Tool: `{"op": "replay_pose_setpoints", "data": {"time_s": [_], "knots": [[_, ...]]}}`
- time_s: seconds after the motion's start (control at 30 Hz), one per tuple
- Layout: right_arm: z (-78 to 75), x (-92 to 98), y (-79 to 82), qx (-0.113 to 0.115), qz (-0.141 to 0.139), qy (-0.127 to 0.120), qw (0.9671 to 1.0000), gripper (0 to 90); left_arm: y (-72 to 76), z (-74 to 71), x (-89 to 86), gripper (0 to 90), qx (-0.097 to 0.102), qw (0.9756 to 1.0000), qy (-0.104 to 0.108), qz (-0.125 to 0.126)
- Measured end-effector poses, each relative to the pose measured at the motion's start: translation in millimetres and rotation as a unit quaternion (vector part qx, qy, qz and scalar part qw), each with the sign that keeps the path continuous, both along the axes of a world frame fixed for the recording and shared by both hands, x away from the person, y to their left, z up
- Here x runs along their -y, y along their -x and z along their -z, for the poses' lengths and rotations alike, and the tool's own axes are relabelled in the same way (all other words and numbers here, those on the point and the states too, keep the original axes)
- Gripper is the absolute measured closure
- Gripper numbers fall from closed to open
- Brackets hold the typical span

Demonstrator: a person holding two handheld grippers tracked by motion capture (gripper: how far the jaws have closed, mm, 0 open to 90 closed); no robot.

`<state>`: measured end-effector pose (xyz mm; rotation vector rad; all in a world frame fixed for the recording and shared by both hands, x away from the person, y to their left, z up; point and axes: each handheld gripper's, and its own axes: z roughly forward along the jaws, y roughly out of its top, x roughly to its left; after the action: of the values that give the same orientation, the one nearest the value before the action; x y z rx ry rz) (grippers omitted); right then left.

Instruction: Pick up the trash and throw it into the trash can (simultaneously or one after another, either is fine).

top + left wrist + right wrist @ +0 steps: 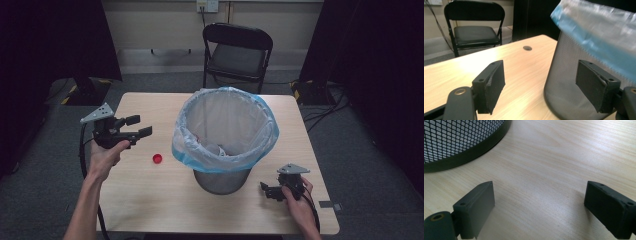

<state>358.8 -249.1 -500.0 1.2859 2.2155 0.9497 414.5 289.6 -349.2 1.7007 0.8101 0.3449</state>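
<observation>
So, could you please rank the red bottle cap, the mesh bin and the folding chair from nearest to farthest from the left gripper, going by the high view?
From the left gripper:
1. Red bottle cap, on the table just right of it.
2. Mesh bin, mid-table.
3. Folding chair, beyond the table.

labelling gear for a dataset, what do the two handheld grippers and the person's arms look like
Both grippers, left and right, are black, each with two flat rectangular jaws faced with dark pads and small screw holes. Each has a grey three-cornered plate on top and a black cable trailing back. The forearms are bare, with no sleeves in view.
</observation>
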Motion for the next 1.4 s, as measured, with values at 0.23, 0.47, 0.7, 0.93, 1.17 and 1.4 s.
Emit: {"op": "replay_pose_setpoints", "data": {"time_s": [0.23,0.47,0.7,0.93,1.17,1.4], "knots": [[0.0,0.0,0.0,0.000,0.000,0.000,1.0000,8.6,-1.9,28.1,-2.3,22.0,-0.028,0.9992,-0.026,-0.010],[0.0,0.0,0.0,0.000,0.000,0.000,1.0000,8.6,-8.7,44.4,2.7,21.9,-0.056,0.9966,-0.058,-0.016],[0.0,0.0,0.0,0.000,0.000,0.000,1.0000,8.7,-11.6,67.2,3.2,24.1,-0.081,0.9941,-0.069,-0.025],[0.0,0.0,0.0,0.000,0.000,0.000,1.0000,8.7,-17.7,95.8,3.6,27.8,-0.117,0.9876,-0.099,-0.032],[0.0,0.0,0.0,0.000,0.000,0.000,1.0000,8.6,-25.0,121.9,6.9,31.7,-0.149,0.9797,-0.130,-0.032],[0.0,0.0,0.0,0.000,0.000,0.000,1.0000,8.7,-30.6,131.3,19.4,34.9,-0.153,0.9733,-0.169,-0.027]]}}
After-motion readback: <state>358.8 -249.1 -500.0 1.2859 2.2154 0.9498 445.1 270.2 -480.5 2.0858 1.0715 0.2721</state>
